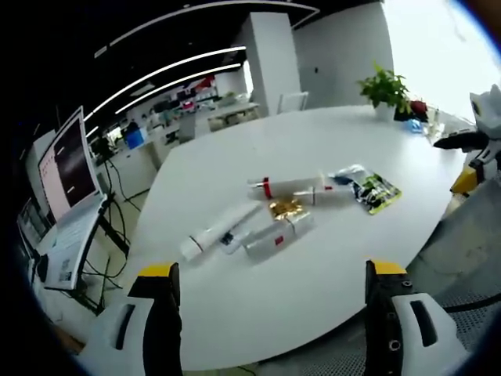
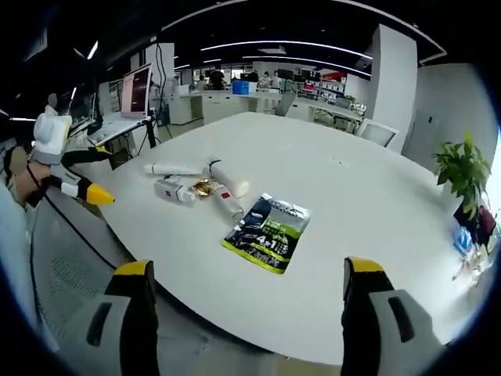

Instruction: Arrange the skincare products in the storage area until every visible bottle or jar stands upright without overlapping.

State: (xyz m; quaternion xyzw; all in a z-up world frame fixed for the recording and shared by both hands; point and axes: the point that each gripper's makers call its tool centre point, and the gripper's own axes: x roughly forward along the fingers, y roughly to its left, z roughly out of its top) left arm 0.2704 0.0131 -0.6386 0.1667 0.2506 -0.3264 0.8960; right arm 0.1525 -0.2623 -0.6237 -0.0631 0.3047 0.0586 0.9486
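Note:
Several white skincare tubes lie flat in a loose cluster on the white round table (image 1: 235, 313): a long tube (image 1: 213, 233), a red-banded tube (image 1: 283, 187) and a silvery tube (image 1: 278, 233), with a gold piece (image 1: 284, 207) between them. A dark green sachet (image 1: 374, 190) lies beside them. My left gripper (image 1: 272, 270) hangs open above the table's near edge, well short of the tubes. From the other side, the tubes (image 2: 174, 168) (image 2: 227, 178) and sachet (image 2: 268, 231) lie ahead of my open right gripper (image 2: 246, 268). Nothing is held.
A potted plant (image 1: 383, 88) (image 2: 462, 168) stands at the table's far edge. An open laptop (image 1: 66, 164) sits on a stand beside the table. A mesh chair (image 2: 70, 258) is close to the rim. The left gripper (image 2: 66, 168) shows at left, the right gripper (image 1: 477, 149) at right.

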